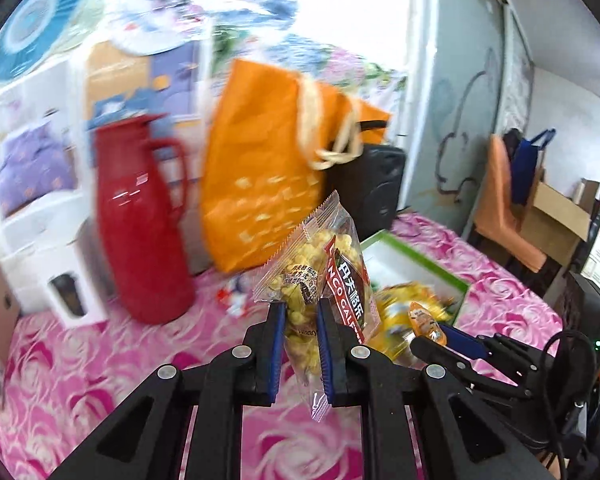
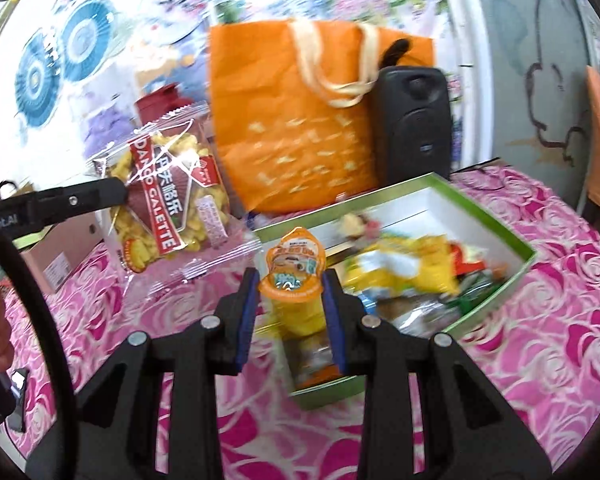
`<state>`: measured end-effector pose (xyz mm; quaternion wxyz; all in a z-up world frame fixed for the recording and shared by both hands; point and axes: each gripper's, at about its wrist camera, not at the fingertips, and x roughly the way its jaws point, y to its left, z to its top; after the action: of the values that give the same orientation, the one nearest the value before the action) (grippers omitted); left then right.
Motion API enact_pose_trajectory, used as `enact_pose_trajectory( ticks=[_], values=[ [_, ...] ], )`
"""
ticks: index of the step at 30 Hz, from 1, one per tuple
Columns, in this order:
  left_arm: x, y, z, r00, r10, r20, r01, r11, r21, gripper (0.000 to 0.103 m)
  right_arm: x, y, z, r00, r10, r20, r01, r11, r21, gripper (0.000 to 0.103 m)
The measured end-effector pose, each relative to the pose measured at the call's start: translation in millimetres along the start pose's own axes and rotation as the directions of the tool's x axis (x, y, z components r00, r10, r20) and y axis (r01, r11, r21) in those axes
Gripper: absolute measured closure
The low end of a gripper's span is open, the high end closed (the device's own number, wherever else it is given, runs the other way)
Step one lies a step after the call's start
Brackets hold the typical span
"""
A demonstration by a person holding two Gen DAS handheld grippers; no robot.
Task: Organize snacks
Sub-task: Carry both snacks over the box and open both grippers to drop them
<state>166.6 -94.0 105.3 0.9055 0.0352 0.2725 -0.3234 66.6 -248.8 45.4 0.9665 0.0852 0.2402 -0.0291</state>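
- A table [image 2: 560, 320] under a glossy pink rose-print cloth fills both views; a pale wall with scrawled outlines closes the right side.
- Only the left wrist view shows the whole red jug [image 1: 140, 232], a white carton [image 1: 60, 280] beside it and an orange-covered chair [image 1: 508, 200]; the right wrist view shows just the jug's top.
- Only the right wrist view shows the full green-rimmed box [image 2: 516, 276], white inside, heaped with crinkly wrappers.
- The left gripper [image 1: 300, 320] has its jaws clamped on a clear crackly bag [image 1: 324, 268] of yellow snacks, held above the cloth.
- The right gripper [image 2: 290, 292] has its jaws clamped on an orange-lidded jelly cup [image 2: 294, 268] over the box's near end.
- A creased orange tote [image 2: 292, 120] and black speaker [image 2: 416, 124] stand behind the box.
- Bare cloth lies right of the box.
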Motion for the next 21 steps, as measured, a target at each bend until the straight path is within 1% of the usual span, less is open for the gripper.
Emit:
enact_pose_trajectory(
  ticks=[4, 9, 11, 13, 14, 15, 16, 17, 18, 19, 21],
  values=[
    [36.3, -27.9, 12.9, 0.998, -0.056, -0.029, 0.057, 0.998, 0.011, 0.088, 0.0, -41.9, 14.4, 0.997, -0.072, 0.028, 0.072, 0.997, 0.02, 0.069],
    [82.6, -48.6, 16.5, 0.992, -0.095, -0.085, 0.096, 0.995, -0.001, 0.088, 10.7, -81.8, 24.2, 0.991, -0.13, 0.024, 0.128, 0.991, 0.045, 0.069],
    [97.1, -54.5, 16.5, 0.989, -0.1, -0.104, 0.101, 0.995, 0.003, 0.088, 18.9, -94.4, 26.4, 0.99, -0.143, 0.016, 0.142, 0.989, 0.052, 0.068],
    [106.4, -58.4, 15.8, 0.99, -0.09, -0.108, 0.092, 0.996, 0.016, 0.084, 29.3, -102.6, 26.1, 0.99, -0.142, -0.002, 0.142, 0.989, 0.046, 0.067],
    [109.3, -60.0, 15.4, 0.992, -0.074, -0.102, 0.076, 0.997, 0.017, 0.073, 34.7, -104.9, 25.0, 0.99, -0.137, -0.014, 0.138, 0.99, 0.039, 0.066],
    [111.2, -61.5, 14.5, 0.994, -0.056, -0.097, 0.058, 0.998, 0.019, 0.046, 39.5, -106.4, 24.8, 0.991, -0.134, -0.025, 0.135, 0.99, 0.03, 0.06],
    [111.1, -62.4, 13.2, 0.996, -0.036, -0.083, 0.038, 0.999, 0.021, 0.031, 44.0, -106.9, 22.5, 0.989, -0.14, -0.038, 0.14, 0.99, 0.018, 0.043],
    [109.9, -62.7, 12.0, 0.998, -0.019, -0.066, 0.02, 1.0, 0.021, 0.014, 47.8, -106.3, 19.4, 0.988, -0.15, -0.046, 0.15, 0.989, 0.005, 0.033],
    [108.3, -62.8, 10.4, 0.999, 0.007, -0.048, -0.007, 1.0, 0.018, 0.011, 50.2, -106.3, 16.3, 0.987, -0.152, -0.044, 0.152, 0.988, -0.006, 0.016],
    [108.3, -62.2, 9.9, 0.999, 0.023, -0.046, -0.023, 1.0, 0.018, 0.01, 51.5, -106.6, 14.3, 0.988, -0.151, -0.043, 0.15, 0.989, -0.013, 0.009],
    [109.5, -61.5, 8.7, 0.997, 0.059, -0.053, -0.058, 0.998, 0.033, 0.008, 53.2, -105.4, 9.3, 0.987, -0.155, -0.041, 0.154, 0.988, -0.023, 0.008]
  ],
)
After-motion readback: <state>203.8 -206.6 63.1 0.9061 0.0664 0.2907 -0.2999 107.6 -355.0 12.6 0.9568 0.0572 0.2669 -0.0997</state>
